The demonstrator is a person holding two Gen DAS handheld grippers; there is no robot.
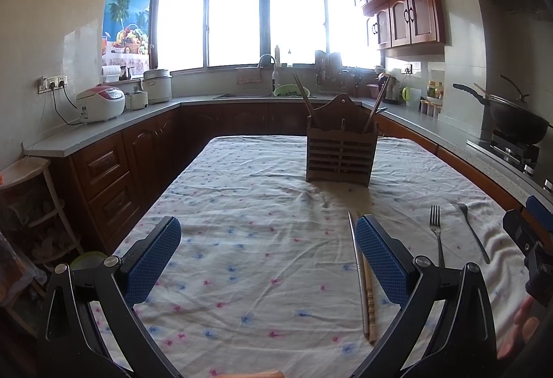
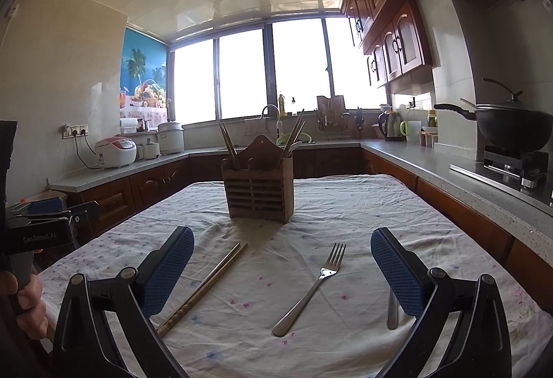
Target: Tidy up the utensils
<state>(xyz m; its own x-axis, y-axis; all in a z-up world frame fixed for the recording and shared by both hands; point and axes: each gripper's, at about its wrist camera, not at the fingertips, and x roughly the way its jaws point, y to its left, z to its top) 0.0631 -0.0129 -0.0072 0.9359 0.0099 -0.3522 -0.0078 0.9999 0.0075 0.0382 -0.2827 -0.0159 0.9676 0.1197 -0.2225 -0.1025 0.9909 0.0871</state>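
Blue ribbed pads line both claws, and both stand wide apart with nothing between them. The right gripper [image 2: 281, 277] hovers over the flowered tablecloth [image 2: 363, 215] with a steel fork [image 2: 312, 288] lying almost dead centre between its fingers, at about twelve o'clock and near. The fork's long axis runs from handle at seven o'clock to tines at one o'clock, so it lies nearly along the claw's reach, not across it. A pair of chopsticks [image 2: 204, 288] lies beside the left finger at ten o'clock, on the same slant, and a spoon [image 2: 392, 309] shows only its handle behind the right finger at three o'clock.

The left gripper [image 1: 268, 260] hangs over bare cloth; the chopsticks [image 1: 364, 288] sit just inside its right finger, at two o'clock.

The wooden utensil holder [image 2: 259, 186] stands upright further out at twelve o'clock, already holding several chopsticks. The right claw looks nearer the fork, but would probably need turning to close across the handle.
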